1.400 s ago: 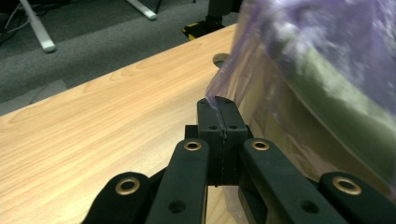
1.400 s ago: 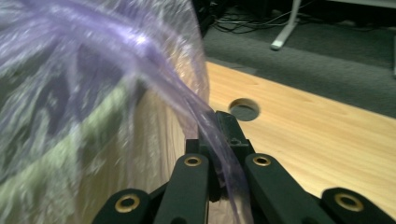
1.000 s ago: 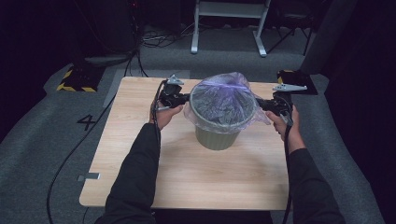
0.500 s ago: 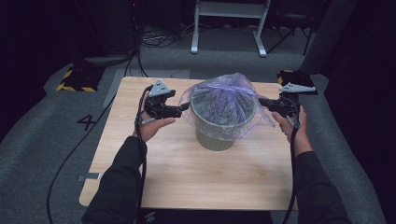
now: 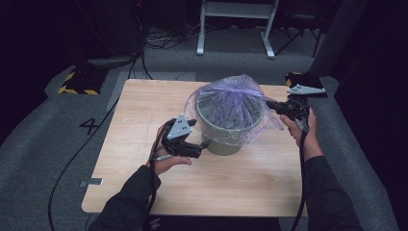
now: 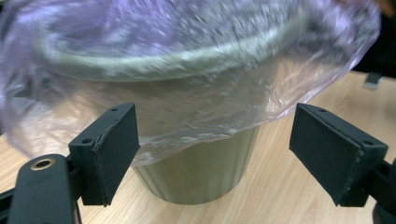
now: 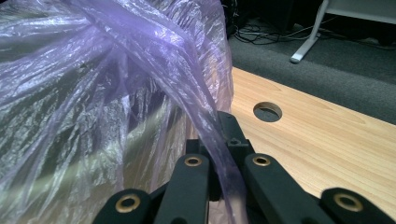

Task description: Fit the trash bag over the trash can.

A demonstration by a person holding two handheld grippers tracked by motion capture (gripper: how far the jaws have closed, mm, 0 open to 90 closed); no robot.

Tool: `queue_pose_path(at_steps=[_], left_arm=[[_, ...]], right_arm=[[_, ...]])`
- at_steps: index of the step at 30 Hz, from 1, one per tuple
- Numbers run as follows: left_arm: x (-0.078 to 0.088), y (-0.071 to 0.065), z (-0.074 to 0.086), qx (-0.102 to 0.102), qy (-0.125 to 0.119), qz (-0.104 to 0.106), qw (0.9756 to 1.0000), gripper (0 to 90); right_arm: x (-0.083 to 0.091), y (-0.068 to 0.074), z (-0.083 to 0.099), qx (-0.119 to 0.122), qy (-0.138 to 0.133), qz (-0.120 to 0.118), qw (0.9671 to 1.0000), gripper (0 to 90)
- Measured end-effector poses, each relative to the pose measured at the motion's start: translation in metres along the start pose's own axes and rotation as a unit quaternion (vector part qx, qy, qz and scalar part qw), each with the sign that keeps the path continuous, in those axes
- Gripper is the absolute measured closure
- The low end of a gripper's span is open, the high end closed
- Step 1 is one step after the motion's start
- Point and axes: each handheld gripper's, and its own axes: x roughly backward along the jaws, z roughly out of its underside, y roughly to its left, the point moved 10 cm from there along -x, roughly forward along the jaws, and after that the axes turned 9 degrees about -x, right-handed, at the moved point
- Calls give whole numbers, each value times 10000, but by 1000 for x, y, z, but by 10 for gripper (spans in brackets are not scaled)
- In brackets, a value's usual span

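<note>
An olive-green bin (image 5: 225, 146) stands mid-table with a thin purple bag (image 5: 231, 94) draped over its rim. My left gripper (image 5: 204, 144) sits low at the bin's front-left. Its jaws have just been opening and stand open (image 6: 212, 116). The bag's hem (image 6: 187, 70) and the bin wall (image 6: 196, 172) lie just ahead of the pads, untouched. My right gripper (image 5: 270, 104) is at the bin's right side, shut (image 7: 224, 140) on a stretched strand of the bag (image 7: 93, 93).
The wooden table (image 5: 144, 110) has a round cable hole (image 7: 267, 111) near its far right. On the floor behind stand a yellow-and-black striped box (image 5: 77, 84), a white frame's legs (image 5: 235, 29) and loose cables.
My left gripper let go of the bag at the bin's left rim, opened, and moved toward the near side to the bin's front-left. The right gripper stayed put, still gripping the bag.
</note>
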Motion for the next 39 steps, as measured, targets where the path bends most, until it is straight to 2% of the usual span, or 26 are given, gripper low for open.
queue_pose_path(at_steps=[2,3,5,7,8,10,12,14,18,20,22,24,28,34,35,37,39], left_arm=[[-7,-1,2,62,78,-32,9999,153],[-10,1,2,59,128,-114,9998,159],[-12,1,1,-56,119,-182,9997,231],[-13,5,1,-180,211,-397,9988,379],[-12,5,1,-241,200,-395,9987,438],[-10,5,0,-342,168,-403,9985,660],[-9,4,1,-463,190,-383,9980,808],[-8,1,2,-525,182,-264,9981,896],[-9,-6,9,-652,340,-13,9973,899],[-10,-9,13,-680,381,80,9969,899],[-10,-10,15,-702,413,129,9966,899],[-10,-11,16,-629,401,180,9970,899],[-11,-10,17,-596,406,247,9971,899],[-15,-13,19,-605,500,364,9963,900],[-16,-14,20,-612,524,388,9960,900],[-20,-16,21,-655,609,468,9949,900],[-24,-18,23,-707,690,534,9937,900]], right_arm=[[0,2,0,-4,-13,-25,10000,900],[0,3,0,12,-7,-33,10000,900],[1,5,-1,37,-16,-48,10000,900],[1,7,-1,46,-9,-66,10000,900],[1,7,-1,48,-18,-76,10000,900],[2,9,-1,64,-8,-91,9999,900],[3,10,-1,80,-22,-93,9999,900],[5,10,-3,58,-70,-77,9999,849],[13,9,-6,42,-177,12,9998,564],[18,10,-6,82,-159,-46,9998,462],[25,9,-5,234,-127,28,9996,367],[31,10,-5,379,-177,78,9991,274],[45,20,-7,774,-341,-30,9964,199],[56,49,-11,1255,-578,-499,9892,199],[57,53,-13,1280,-651,-575,9880,259],[59,60,-18,1309,-884,-806,9841,526],[60,64,-22,1177,-1083,-1036,9817,694]])
